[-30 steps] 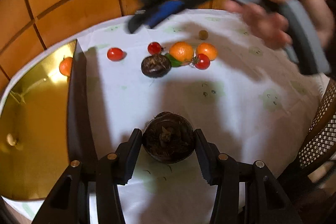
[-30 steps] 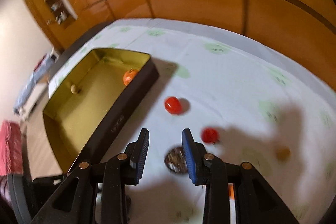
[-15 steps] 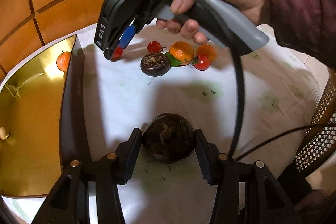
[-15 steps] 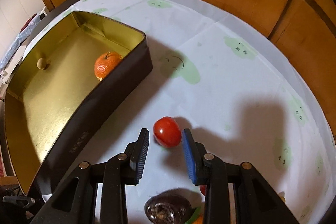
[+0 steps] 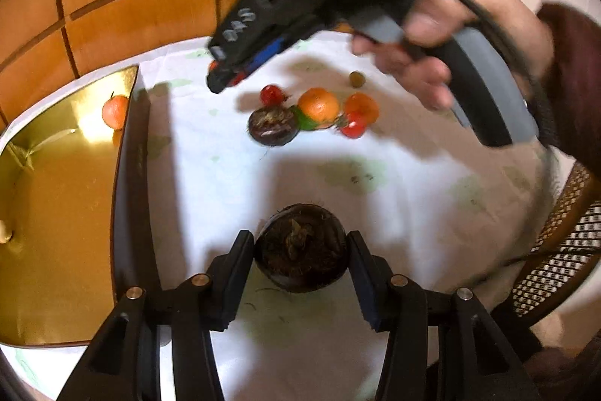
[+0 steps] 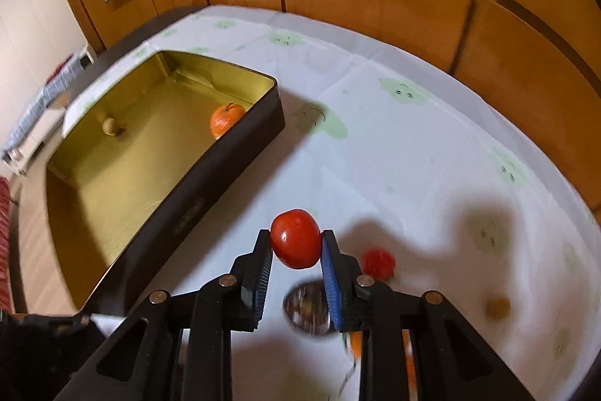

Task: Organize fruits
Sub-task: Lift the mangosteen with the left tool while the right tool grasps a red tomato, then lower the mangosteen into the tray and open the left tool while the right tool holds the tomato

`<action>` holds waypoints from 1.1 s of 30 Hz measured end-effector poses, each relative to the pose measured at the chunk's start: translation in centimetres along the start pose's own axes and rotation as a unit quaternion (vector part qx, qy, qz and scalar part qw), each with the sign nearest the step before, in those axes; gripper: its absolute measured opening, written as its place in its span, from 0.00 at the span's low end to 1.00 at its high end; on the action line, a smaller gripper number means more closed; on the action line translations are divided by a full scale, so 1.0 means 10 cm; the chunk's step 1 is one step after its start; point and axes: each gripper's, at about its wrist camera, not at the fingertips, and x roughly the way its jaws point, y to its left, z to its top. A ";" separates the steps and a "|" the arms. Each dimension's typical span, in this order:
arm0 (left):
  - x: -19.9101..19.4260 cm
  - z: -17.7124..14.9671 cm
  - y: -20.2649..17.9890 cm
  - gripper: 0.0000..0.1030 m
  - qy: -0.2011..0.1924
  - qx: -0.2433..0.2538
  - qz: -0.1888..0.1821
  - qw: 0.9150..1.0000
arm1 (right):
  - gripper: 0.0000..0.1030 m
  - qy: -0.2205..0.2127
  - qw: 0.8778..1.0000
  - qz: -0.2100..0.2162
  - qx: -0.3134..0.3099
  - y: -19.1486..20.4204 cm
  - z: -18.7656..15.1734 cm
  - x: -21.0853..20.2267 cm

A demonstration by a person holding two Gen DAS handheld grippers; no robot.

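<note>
The right gripper (image 6: pixel 296 250) has its jaws pinched onto a red tomato (image 6: pixel 295 238), one pad on each flank, and the fruit sits clear of the cloth (image 6: pixel 375 108) rather than resting on it. What the coming move turns on is where the tin (image 6: pixel 240 168) lies from those jaws: ahead and to their left, its long dark wall running away from the fingertips on a slant, so the tomato must go up over that wall and then leftward into the gold interior. An orange (image 6: pixel 225 121) sits just inside the far end of that wall, and a small pale fruit (image 6: pixel 110 126) lies further left on the tin floor; the open stretch between them looks the safer place to drop. The left gripper (image 5: pixel 300 252) is part open around a dark brown chestnut (image 5: pixel 300 248), the pads touching or all but touching its sides while it rests on the cloth; whether they truly press I cannot tell. For that gripper the tin lies close on its left. Ahead of it, well apart, the rest cluster together: another chestnut (image 5: pixel 273 126), two oranges (image 5: pixel 319 105), and small tomatoes (image 5: pixel 353 126).
</note>
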 end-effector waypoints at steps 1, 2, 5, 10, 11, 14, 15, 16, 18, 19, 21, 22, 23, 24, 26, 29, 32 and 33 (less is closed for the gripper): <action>-0.06 0.02 -0.03 0.49 -0.008 0.004 -0.003 1.000 | 0.25 -0.005 1.000 0.000 0.005 0.00 -0.05 -0.07; -0.11 0.02 -0.04 0.49 -0.013 0.007 -0.006 1.000 | 0.25 -0.008 1.000 0.000 0.010 0.00 -0.08 -0.11; -0.34 0.12 -0.05 0.49 -0.032 -0.007 -0.030 0.999 | 0.25 -0.023 0.999 0.000 0.031 -0.06 -0.26 -0.30; -0.82 0.36 0.34 0.49 -0.075 -0.078 -0.055 0.993 | 0.25 -0.038 0.998 0.002 0.059 -0.04 -0.51 -0.42; -0.90 0.40 0.46 0.49 -0.082 -0.095 -0.051 0.991 | 0.25 -0.040 0.997 0.004 0.064 -0.03 -0.55 -0.43; -1.00 0.55 0.86 0.49 -0.092 -0.131 -0.006 0.987 | 0.25 -0.044 0.997 0.014 0.069 0.04 -0.62 -0.45; -0.99 0.62 1.05 0.49 -0.088 -0.144 0.022 0.985 | 0.25 -0.044 0.997 0.016 0.068 0.07 -0.64 -0.44; -0.96 0.65 1.18 0.49 -0.086 -0.155 0.036 0.983 | 0.25 -0.044 0.997 0.019 0.066 0.11 -0.65 -0.43; -0.84 0.72 1.50 0.49 -0.074 -0.186 0.055 0.978 | 0.25 -0.043 0.997 0.023 0.062 0.18 -0.67 -0.41; -0.73 0.75 1.66 0.49 -0.061 -0.203 0.071 0.975 | 0.25 -0.042 0.997 0.026 0.060 0.22 -0.67 -0.39; -0.52 0.80 1.93 0.49 -0.040 -0.228 0.090 0.969 | 0.25 -0.041 0.997 0.033 0.058 0.28 -0.68 -0.37; -0.47 0.77 2.01 0.49 -0.034 -0.239 0.095 0.966 | 0.25 -0.042 0.997 0.035 0.056 0.32 -0.69 -0.36; -0.35 0.79 2.14 0.49 -0.021 -0.253 0.096 0.963 | 0.25 -0.041 0.997 0.036 0.054 0.35 -0.70 -0.36; -0.30 0.78 2.20 0.49 -0.016 -0.264 0.098 0.959 | 0.25 -0.040 0.997 0.037 0.050 0.38 -0.70 -0.35; -0.10 0.81 2.35 0.49 -0.002 -0.283 0.101 0.954 | 0.25 -0.037 0.997 0.040 0.047 0.42 -0.70 -0.32; 0.10 0.85 2.44 0.49 0.011 -0.297 0.106 0.949 | 0.25 -0.030 0.998 0.040 0.042 0.46 -0.71 -0.26; 0.23 0.92 2.47 0.49 0.020 -0.297 0.112 0.948 | 0.25 -0.025 0.998 0.043 0.046 0.46 -0.72 -0.22; 0.28 0.95 2.46 0.49 0.024 -0.293 0.111 0.949 | 0.25 -0.024 0.998 0.043 0.048 0.46 -0.72 -0.21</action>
